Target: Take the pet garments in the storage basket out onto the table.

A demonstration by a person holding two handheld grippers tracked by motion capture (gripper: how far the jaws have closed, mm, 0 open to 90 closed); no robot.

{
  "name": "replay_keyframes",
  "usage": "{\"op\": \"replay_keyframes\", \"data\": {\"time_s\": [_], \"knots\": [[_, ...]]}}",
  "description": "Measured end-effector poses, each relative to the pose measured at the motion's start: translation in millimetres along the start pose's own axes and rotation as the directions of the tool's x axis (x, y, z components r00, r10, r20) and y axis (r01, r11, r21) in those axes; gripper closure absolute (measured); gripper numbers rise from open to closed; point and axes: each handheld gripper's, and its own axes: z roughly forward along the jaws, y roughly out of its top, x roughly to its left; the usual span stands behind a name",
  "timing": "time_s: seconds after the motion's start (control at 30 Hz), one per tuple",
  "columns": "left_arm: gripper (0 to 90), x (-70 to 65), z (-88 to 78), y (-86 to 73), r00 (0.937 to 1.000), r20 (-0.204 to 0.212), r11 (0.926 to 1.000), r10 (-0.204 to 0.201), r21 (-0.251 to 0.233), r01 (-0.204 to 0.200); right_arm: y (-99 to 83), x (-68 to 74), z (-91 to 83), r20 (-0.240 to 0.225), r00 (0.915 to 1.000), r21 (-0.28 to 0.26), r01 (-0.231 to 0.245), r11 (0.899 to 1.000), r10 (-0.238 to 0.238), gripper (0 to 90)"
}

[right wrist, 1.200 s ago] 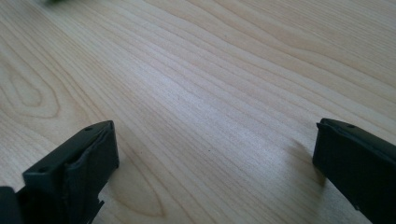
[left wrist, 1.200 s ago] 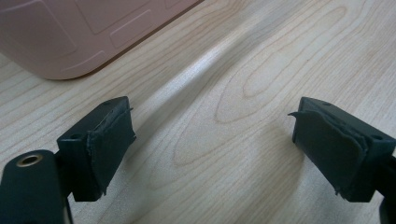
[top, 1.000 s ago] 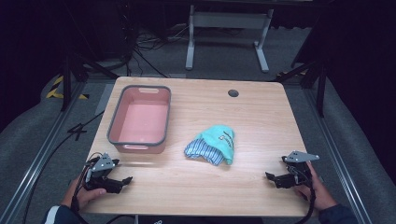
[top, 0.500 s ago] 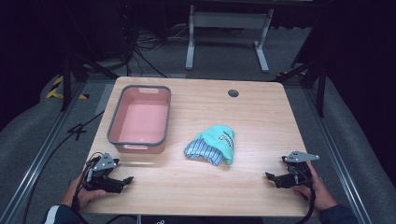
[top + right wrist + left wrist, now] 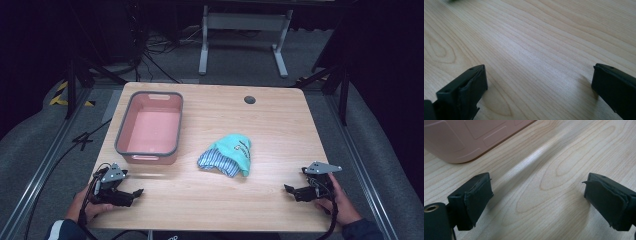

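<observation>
Left gripper (image 5: 136, 192) jaws just opened wider, nothing btwn; right gripper (image 5: 289, 189) spread too. Folded cloth (image 5: 227, 155) well ahead of both.

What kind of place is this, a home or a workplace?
Most likely a lab or recording studio, not a home. A bare wooden table stands on grey carpet among dark metal stands, loose cables lie on the floor, and yellow-black hazard tape marks the floor at left.
</observation>
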Motion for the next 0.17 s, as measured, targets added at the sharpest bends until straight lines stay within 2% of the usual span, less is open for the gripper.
{"op": "replay_keyframes", "data": {"time_s": [0.17], "knots": [[8.0,-1.5,-0.9,-0.4,0.9998,-0.017,0.9999,-0.011,0.003,0.011,0.6,-0.3,0.7,-0.004,1.0000,-0.001,0.004,1.000,-0.004,0.6]]}}
